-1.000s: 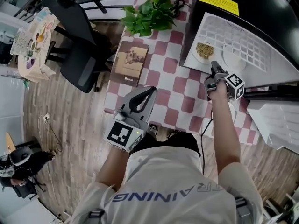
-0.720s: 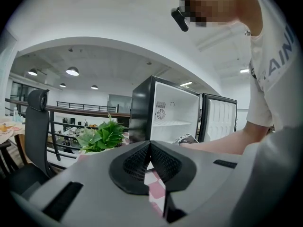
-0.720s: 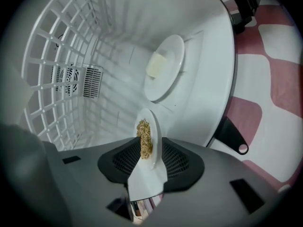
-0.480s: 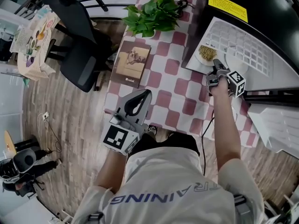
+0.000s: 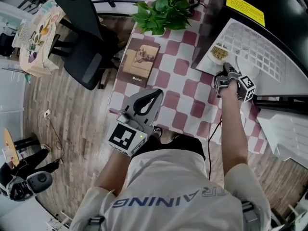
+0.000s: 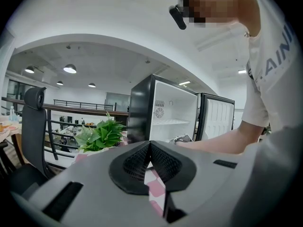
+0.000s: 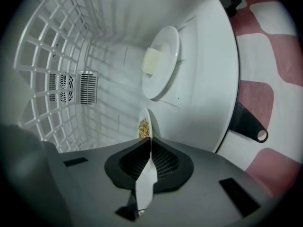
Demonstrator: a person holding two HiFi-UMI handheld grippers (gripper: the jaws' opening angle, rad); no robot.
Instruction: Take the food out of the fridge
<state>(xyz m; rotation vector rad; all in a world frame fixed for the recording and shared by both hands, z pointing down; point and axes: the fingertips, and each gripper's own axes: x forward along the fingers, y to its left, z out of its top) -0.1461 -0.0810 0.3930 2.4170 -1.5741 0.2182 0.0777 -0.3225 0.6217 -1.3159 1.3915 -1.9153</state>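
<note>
The small fridge [image 5: 250, 44] stands open on the checkered table [image 5: 185, 88]. Inside it lies a white plate of brown grains [image 5: 219, 53], seen edge-on in the right gripper view as the plate of grains [image 7: 144, 125]. My right gripper [image 5: 225, 69] reaches into the fridge, and its jaws have closed tight on that plate's near rim [image 7: 146, 174]. Deeper in stands a second white plate [image 7: 163, 60] with a pale yellow block [image 7: 152, 60]. My left gripper [image 5: 155, 96] hovers over the table's near edge, shut and empty; the left gripper [image 6: 150, 148] points toward the fridge [image 6: 170, 115].
A leafy potted plant [image 5: 166, 11] and a brown book [image 5: 141, 59] sit on the table left of the fridge. A black office chair [image 5: 82, 57] stands beside the table on the wooden floor. The fridge door [image 5: 284, 126] hangs open at the right.
My right gripper has edged further into the fridge up to the plate of grains, and its jaws have shut on the rim. The left gripper has stayed put.
</note>
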